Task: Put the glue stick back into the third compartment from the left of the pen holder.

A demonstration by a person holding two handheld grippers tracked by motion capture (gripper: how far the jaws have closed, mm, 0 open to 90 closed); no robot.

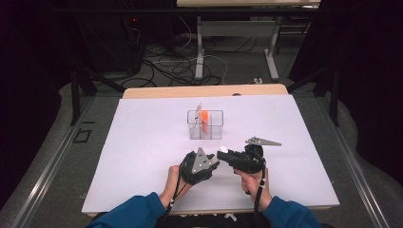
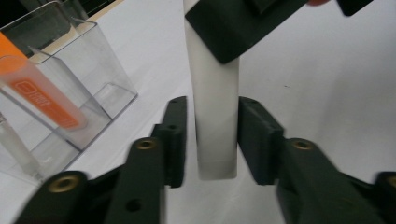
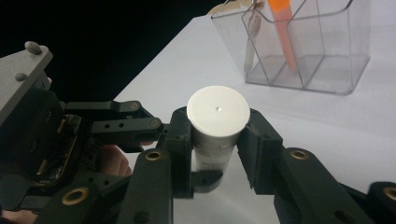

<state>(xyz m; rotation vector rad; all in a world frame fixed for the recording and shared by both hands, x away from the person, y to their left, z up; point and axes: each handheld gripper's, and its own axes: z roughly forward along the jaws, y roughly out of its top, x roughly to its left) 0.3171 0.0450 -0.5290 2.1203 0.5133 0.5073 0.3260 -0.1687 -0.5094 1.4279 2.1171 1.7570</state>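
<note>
Dark room, white table (image 1: 142, 142), wires on the floor behind. Near the front edge, a white tube (image 3: 218, 112) between both tools. Right tool (image 3: 217, 140) clamped on the cap end. Left tool (image 2: 212, 140) apart, with a thin gap on each side of the tube.

Looks like a hand-over from left to right, nearly done. Next: pull the left tool back clear, then carry the tube to the clear box (image 1: 205, 124), maybe to a free slot beside the orange tube (image 1: 204, 118).

Hard to tell whether the tube rests on the table. Thin stick in the box too small to make out.
</note>
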